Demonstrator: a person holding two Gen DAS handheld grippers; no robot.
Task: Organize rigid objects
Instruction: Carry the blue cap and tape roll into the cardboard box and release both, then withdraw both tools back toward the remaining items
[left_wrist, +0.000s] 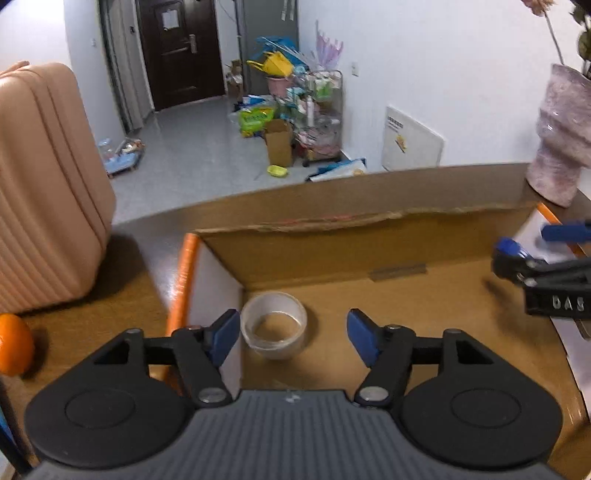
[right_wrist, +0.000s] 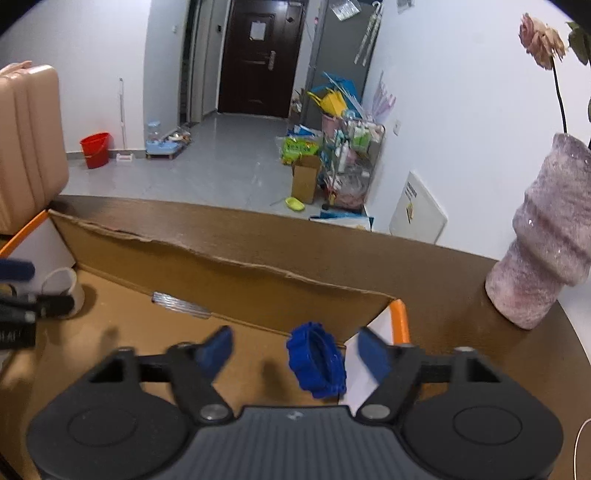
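An open cardboard box (left_wrist: 369, 236) with orange-edged side flaps lies on the brown table. A clear tape roll (left_wrist: 274, 325) rests flat on the box floor in its near left corner. My left gripper (left_wrist: 293, 334) hangs over it, open, with the roll just ahead of the pads and untouched. In the right wrist view a blue ridged cap (right_wrist: 317, 360) sits tilted between the fingers of my right gripper (right_wrist: 295, 350), nearer the right pad, with a gap on both sides. The right gripper (left_wrist: 528, 243) is open over the box's right end. The tape roll (right_wrist: 70, 284) also shows at far left.
A pink suitcase (left_wrist: 48, 184) stands left of the box and an orange (left_wrist: 14, 343) lies beside it. A mauve vase (right_wrist: 546, 240) with a flower stands on the table (right_wrist: 461, 332) to the right. Beyond the table's far edge the floor holds clutter.
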